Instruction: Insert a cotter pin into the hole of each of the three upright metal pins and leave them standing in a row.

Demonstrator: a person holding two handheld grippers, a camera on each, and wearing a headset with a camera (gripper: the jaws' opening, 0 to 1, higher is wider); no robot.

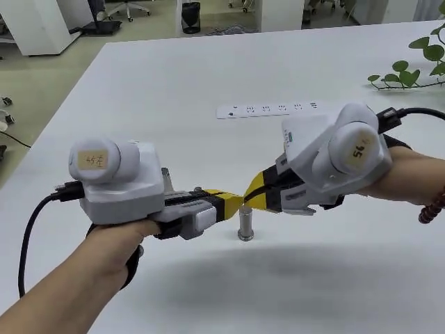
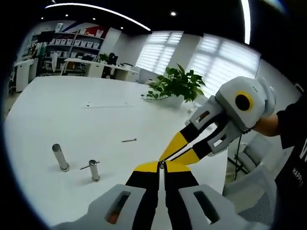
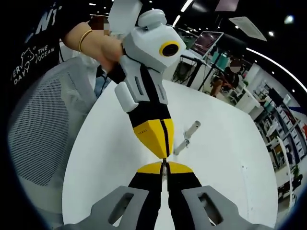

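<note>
In the head view's centre the left gripper and right gripper meet tip to tip, both jaw pairs pressed together, just above an upright metal pin; the left gripper view's lower left holds a bare pin beside a cottered pin.

The left gripper and the right gripper each have a pale grey boxy housing topped by a rounded drum, with black jaws that end in yellow tips. Each drum carries a tan round sticker with handwritten marks. A black cable runs off at the lower left of the head view, and a second cable at the upper right. At the right edge is a dark red bead bracelet. The upper left of the right gripper view shows a gold bangle and a black T-shirt with white lettering.
</note>
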